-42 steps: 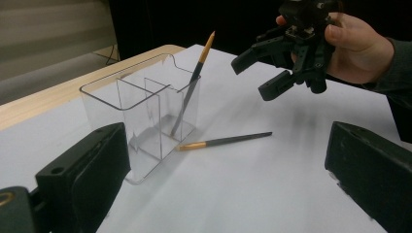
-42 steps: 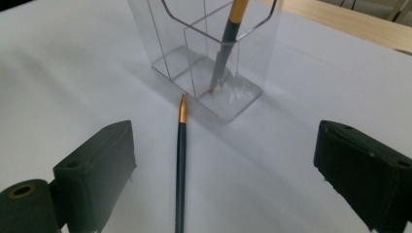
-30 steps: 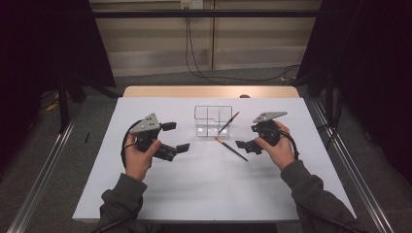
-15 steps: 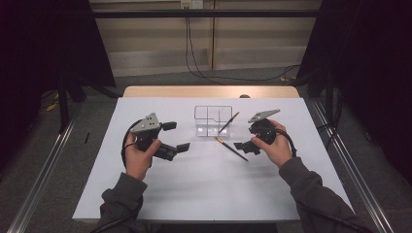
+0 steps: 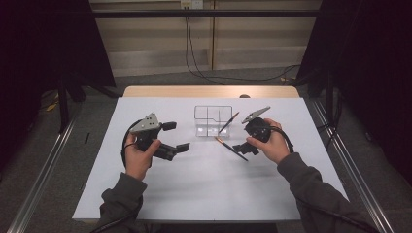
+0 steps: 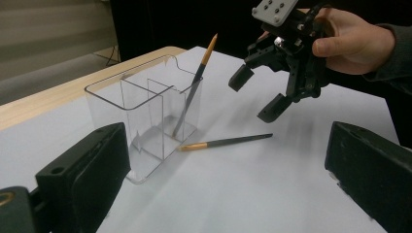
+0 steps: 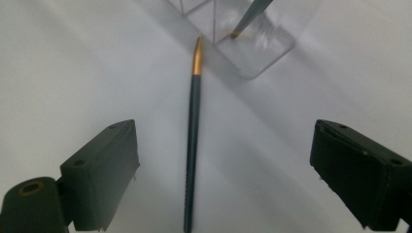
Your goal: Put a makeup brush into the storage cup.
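A: How much room is left on the table (image 5: 204,194)?

B: A wide bare stretch is seen along the near edge and at both sides. The clear organizer (image 5: 212,121) is set toward the far edge, near the middle, with white surface open all round it.

A: And the grippers?

B: The left gripper (image 5: 172,137) is held left of the organizer, well apart from it, jaws spread and nothing between them. The right gripper (image 5: 241,147) is held just right of the organizer, jaws also wide apart and empty.

A: What has changed since a second ago?

B: The right gripper has been brought inward and lower, toward the loose brush. The left gripper has been kept where it was, and the brushes have not been moved.

A: Where is the loose brush (image 7: 193,141) relative to the right gripper?

B: It is laid flat on the table just in front of the organizer, gold tip close to the wall. In the right gripper view it runs lengthwise between the open jaws, nearer the left one, untouched. In the left gripper view the gripper is seen hovering above its dark end.

A: Anything smaller?

B: A second brush (image 6: 194,90) is leaned in the organizer's right compartment, tip up.
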Demonstrator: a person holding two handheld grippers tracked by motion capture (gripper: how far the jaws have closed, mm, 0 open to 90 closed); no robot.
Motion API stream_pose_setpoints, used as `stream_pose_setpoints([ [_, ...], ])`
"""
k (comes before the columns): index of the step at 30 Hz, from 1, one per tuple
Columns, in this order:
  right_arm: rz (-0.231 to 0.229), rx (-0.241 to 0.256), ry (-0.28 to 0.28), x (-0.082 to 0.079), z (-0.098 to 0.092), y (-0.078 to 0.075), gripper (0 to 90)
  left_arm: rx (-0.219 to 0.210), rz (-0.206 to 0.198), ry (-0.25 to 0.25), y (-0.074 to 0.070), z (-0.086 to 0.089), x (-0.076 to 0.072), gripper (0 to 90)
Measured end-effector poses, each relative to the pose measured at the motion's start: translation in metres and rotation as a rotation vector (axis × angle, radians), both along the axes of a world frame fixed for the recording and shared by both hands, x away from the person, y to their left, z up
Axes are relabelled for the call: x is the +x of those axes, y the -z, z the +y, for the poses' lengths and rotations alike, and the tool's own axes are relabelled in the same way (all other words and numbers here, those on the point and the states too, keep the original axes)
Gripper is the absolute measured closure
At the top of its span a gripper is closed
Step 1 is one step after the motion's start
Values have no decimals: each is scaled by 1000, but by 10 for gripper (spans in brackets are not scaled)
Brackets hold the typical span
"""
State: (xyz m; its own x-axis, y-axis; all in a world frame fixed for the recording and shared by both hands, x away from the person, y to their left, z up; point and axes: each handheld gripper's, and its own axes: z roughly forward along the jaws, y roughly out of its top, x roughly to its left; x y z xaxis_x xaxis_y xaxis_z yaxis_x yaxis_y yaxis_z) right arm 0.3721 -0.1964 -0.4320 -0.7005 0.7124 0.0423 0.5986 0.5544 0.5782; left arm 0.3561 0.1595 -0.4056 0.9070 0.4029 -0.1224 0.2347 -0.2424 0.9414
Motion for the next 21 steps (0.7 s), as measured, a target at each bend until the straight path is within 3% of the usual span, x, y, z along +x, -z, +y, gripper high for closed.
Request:
stream_pose_setpoints([
  [21, 94, -98, -65, 10, 24, 4, 103, -20, 4, 10, 0, 2, 1, 20],
])
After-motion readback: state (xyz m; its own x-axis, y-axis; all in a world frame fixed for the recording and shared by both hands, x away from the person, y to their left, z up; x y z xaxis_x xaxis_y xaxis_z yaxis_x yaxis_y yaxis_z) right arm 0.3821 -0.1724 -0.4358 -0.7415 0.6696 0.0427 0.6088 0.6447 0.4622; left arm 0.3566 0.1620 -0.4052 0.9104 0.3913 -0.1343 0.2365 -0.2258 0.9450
